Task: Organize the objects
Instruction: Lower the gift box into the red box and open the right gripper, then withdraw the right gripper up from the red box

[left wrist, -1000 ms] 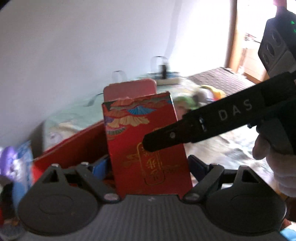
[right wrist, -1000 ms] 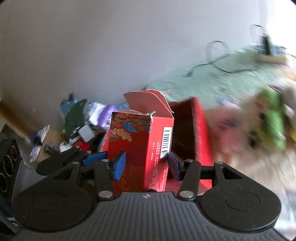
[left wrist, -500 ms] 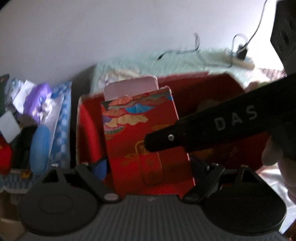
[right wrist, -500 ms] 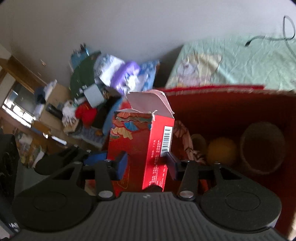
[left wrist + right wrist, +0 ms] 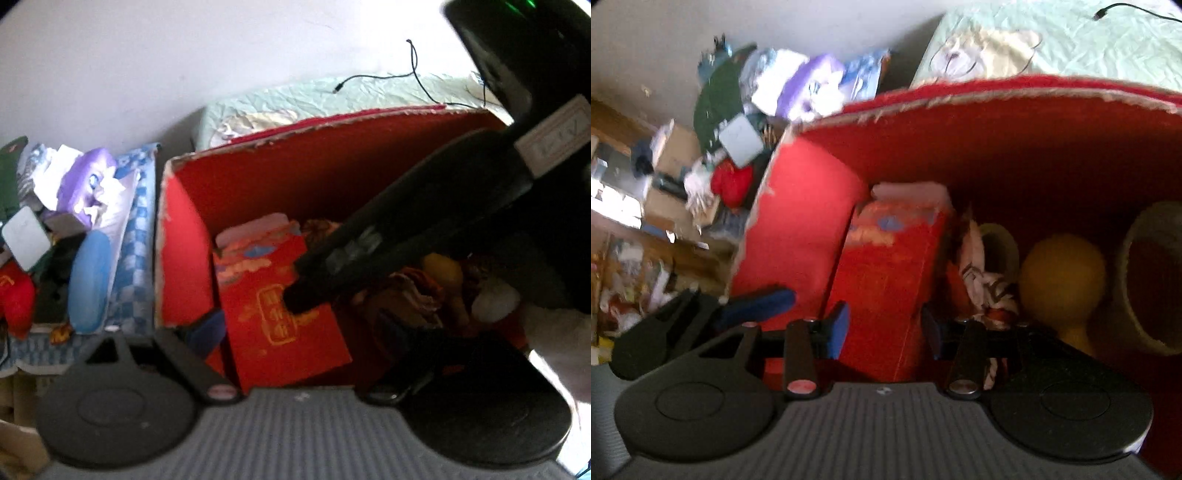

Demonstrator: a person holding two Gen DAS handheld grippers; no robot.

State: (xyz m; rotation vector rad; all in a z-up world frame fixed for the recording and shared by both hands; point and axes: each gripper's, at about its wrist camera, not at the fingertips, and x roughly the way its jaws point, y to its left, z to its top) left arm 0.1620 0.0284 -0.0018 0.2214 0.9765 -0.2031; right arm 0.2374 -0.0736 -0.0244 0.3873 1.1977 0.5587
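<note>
Carton (image 5: 280, 317) lettering — blurred, partly hidden

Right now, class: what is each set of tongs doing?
Left tongs: wide apart either side of the red carton; grip cannot be told.
Right tongs: closed on the red carton.

Both grippers point steeply downward. The right gripper (image 5: 882, 328) has its blue-padded jaws set partway in, one on each side of something red between them, and its long black finger (image 5: 388, 236) reaches diagonally across the left wrist view. The left gripper (image 5: 303, 332) has its jaws spread wide, and a white-gloved hand (image 5: 554, 354) shows at the right edge.
</note>
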